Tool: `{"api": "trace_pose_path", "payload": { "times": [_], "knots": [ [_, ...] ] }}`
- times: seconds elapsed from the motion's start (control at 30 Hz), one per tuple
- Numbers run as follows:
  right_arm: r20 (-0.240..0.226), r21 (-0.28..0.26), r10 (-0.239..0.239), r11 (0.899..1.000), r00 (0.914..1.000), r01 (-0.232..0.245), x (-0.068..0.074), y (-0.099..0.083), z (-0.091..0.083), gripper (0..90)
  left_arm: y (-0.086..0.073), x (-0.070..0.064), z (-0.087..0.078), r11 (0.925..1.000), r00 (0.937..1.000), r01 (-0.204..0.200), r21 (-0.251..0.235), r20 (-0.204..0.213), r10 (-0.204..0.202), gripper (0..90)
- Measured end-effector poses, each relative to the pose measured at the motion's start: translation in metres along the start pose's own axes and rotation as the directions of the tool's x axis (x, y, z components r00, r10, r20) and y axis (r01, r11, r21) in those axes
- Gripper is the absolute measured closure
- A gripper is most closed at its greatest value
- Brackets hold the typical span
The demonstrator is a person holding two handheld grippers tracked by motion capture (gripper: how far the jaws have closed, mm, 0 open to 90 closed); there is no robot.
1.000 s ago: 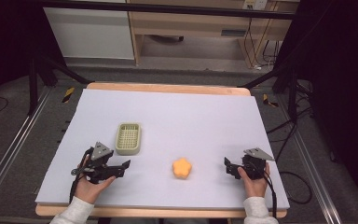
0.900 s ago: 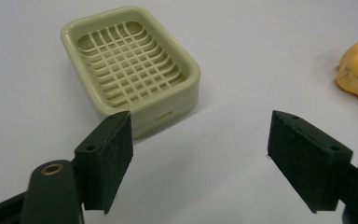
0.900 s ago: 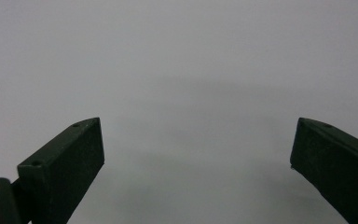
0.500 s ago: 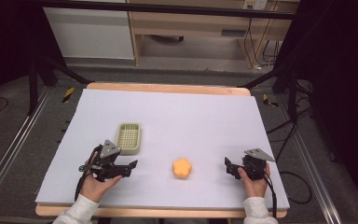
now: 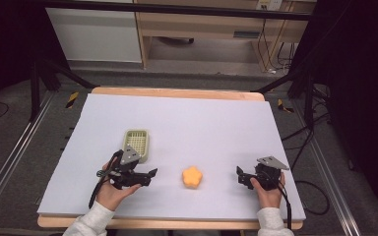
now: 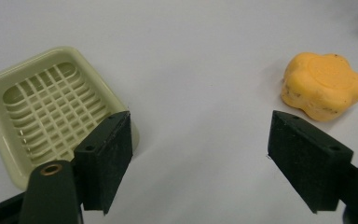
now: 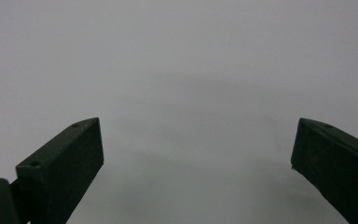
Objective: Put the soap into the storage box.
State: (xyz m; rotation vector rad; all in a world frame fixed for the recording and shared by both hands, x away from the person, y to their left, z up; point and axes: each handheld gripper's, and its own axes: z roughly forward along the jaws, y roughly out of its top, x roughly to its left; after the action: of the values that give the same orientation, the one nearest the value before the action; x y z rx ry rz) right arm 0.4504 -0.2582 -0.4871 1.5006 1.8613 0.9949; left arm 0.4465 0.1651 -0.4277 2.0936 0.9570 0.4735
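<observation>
High view: the orange flower-shaped sponge (image 5: 192, 176) is noted on the surface (image 5: 202, 123), between left gripper (image 5: 150, 173) and right gripper (image 5: 240, 174). Left gripper view: fingers (image 6: 105, 158) are spread; recentring on the sponge is advised, clear of the green tray (image 6: 51, 105). Right gripper view: fingers (image 7: 60, 168) are spread over bare surface.

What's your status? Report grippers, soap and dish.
Left gripper open, empty. Right gripper open, empty. Orange soap on mat, untouched, beside green dish. Path clear.

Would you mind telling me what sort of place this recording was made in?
Probably a lab set up for recording: a white-covered wooden table inside a dark metal frame, loose cables on the floor, and a person holding a two-jaw gripper in each hand.
</observation>
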Motion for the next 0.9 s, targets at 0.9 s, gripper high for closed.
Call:
{"api": "trace_pose_path", "payload": {
  "times": [0.9],
  "knots": [
    [-0.004, 0.016, -0.012, 1.000, 0.9999, 0.012, 0.003, 0.001, 0.002, 7.0, 0.029, -0.024, 0.018, 0.9982, 0.9971, -0.057, 0.022, 0.052, 0.055, 21.2]
  ]
}}
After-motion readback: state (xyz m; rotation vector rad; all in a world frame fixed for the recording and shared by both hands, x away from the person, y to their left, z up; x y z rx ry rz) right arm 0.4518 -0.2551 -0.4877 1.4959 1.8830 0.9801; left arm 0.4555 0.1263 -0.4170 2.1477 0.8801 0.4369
